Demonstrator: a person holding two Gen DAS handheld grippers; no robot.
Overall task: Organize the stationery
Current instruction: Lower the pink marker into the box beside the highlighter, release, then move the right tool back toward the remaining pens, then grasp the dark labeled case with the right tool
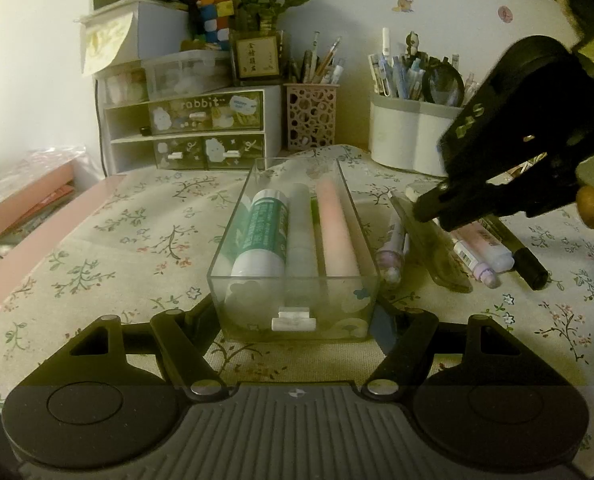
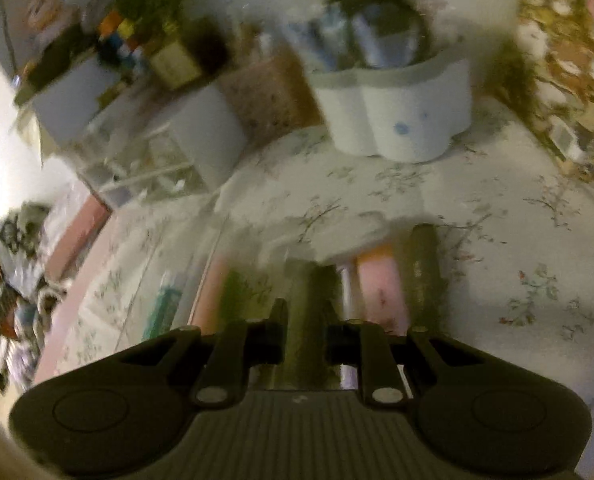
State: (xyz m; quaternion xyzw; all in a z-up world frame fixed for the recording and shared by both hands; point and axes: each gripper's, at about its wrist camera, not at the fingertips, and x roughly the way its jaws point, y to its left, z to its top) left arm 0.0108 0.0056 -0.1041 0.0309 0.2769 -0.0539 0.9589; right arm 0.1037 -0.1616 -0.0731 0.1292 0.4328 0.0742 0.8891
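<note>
Your left gripper (image 1: 297, 312) clamps the clear drawer (image 1: 293, 248); your right gripper (image 2: 305, 320) pinches an olive ruler (image 2: 305, 336). Keep it level, lowering beside the pink tube (image 1: 337, 228).

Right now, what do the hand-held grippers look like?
Both are black plastic. The left hand-held gripper has a grey ribbed base, two round side lobes and silver rivets. The right hand-held gripper looks the same, with small green square markings.
</note>
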